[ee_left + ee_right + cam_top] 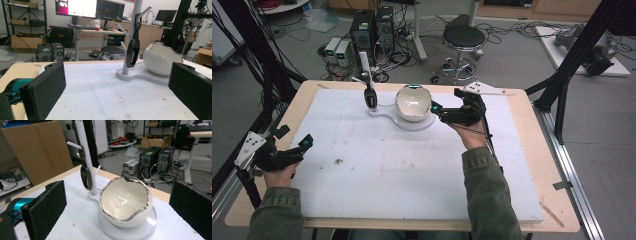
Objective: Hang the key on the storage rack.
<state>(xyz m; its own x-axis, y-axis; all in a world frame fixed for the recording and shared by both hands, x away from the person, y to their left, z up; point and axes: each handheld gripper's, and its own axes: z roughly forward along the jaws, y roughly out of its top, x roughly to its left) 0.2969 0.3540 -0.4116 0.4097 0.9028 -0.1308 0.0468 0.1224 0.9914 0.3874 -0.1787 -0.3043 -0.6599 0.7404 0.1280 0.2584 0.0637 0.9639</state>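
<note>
A white egg-shaped bowl (413, 102) with a silver rim sits on a flat white base (384, 113) at the back of the foam board. On the same base stands a white branched post (364, 62) with a black strap-like object (371, 97) hanging from a peg. My right gripper (445, 99) is open just right of the bowl, jaws pointing at it. In the right gripper view the bowl (125, 200) lies between and beyond the jaws, empty inside, with the strap (85, 177) behind. My left gripper (293, 136) is open at the table's left edge and holds nothing.
A white foam board (412, 170) covers most of the wooden table (532, 165). Black frame posts (572, 60) stand at the right and left. Behind the table are a stool (464, 37), computer towers (372, 27) and loose cables on the floor.
</note>
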